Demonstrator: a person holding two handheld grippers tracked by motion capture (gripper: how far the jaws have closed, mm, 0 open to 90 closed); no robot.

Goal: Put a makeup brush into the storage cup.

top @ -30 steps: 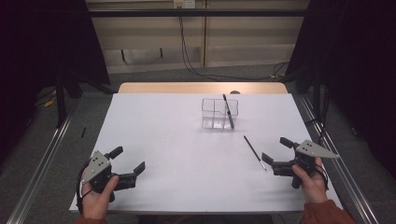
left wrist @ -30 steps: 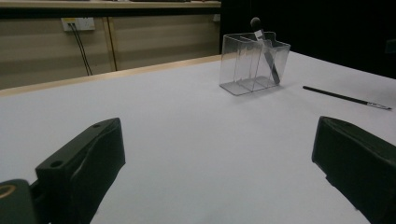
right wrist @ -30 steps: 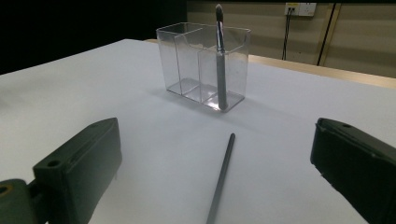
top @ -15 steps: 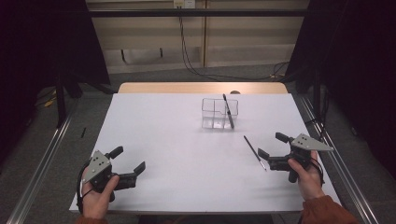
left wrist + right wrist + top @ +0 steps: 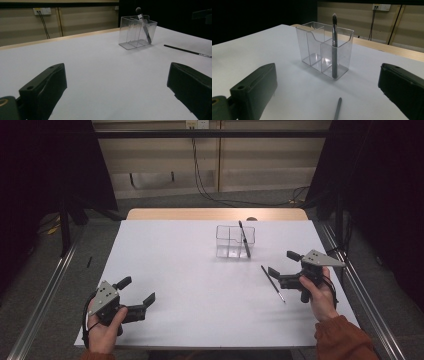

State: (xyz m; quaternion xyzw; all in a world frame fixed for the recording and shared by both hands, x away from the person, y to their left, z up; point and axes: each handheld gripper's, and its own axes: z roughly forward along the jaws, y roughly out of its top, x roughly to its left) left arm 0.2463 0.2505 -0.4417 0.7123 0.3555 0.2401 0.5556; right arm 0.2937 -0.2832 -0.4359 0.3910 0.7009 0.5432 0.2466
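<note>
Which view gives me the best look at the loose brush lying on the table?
The high view: the loose brush lies flat in full length, just left of the right gripper. The left gripper view shows it far off at the right edge; the right gripper view catches one end between open jaws.

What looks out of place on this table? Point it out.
One brush lies loose on the white table, apart from the clear organizer, where another brush stands upright. The right gripper is open beside the loose one. Nothing is spilled or damaged.
</note>
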